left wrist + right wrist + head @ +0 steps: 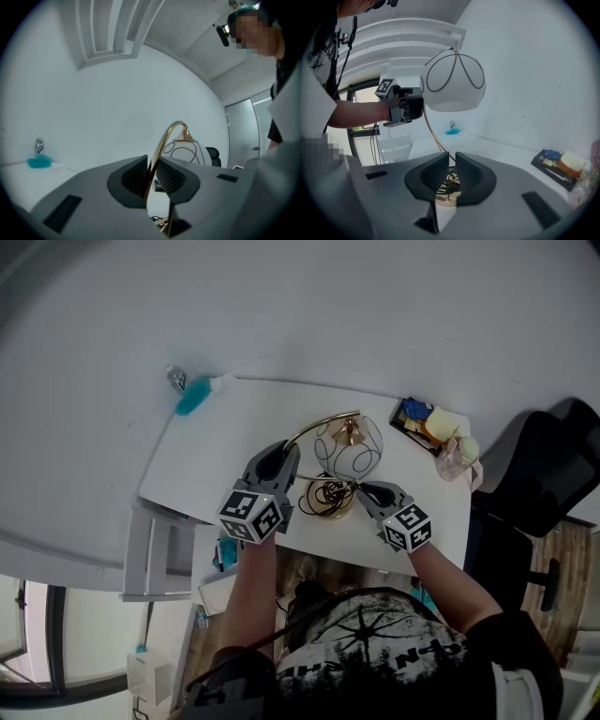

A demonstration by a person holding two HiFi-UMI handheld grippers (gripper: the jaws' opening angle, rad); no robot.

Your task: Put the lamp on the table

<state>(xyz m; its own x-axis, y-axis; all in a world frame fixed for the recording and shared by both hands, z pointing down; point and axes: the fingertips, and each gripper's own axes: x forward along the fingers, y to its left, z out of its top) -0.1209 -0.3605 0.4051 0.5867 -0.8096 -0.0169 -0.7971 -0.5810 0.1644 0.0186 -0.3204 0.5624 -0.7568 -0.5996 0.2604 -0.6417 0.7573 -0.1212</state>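
Observation:
The lamp stands on the white table (234,427), near its front edge. It has an arched gold stem (314,424), a white globe shade (347,448) with black lines and a round gold base (328,499) with a coiled black cord on it. My left gripper (284,457) is shut on the stem low down; in the left gripper view the stem (158,150) runs up between the jaws of that gripper (152,177) to the shade (187,150). My right gripper (364,489) hovers at the base's right side. Its jaws (449,176) stand shut to a slit, with the cord and base (446,200) showing behind.
A blue bottle-like item (192,396) lies at the table's far left corner. A dark tray with small items (424,422) and a pale jar (459,457) sit at the right edge. A black chair (544,474) stands to the right, and a white rack (155,554) to the left.

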